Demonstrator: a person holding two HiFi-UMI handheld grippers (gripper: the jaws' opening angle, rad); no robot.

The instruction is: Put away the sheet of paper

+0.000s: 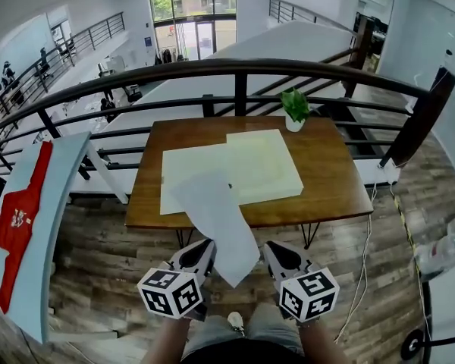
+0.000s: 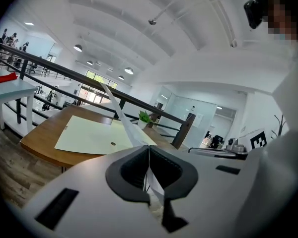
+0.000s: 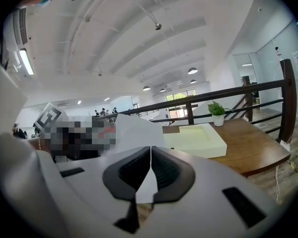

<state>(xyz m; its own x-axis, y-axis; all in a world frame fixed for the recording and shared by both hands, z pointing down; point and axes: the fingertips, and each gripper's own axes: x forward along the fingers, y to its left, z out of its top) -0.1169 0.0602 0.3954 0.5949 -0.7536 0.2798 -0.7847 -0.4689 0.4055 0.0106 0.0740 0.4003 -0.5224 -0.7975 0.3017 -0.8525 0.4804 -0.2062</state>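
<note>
Holding the sheet of paper [image 1: 216, 218] in the air just short of the wooden worktop [image 1: 326, 173], we have the left gripper [image 1: 204, 247] and right gripper [image 1: 274, 250] jaws clamped together on its near edge.

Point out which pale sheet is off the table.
The white sheet, pinched by the left tongs and right tongs; the cream pad and white pad lie flat on the table.
</note>
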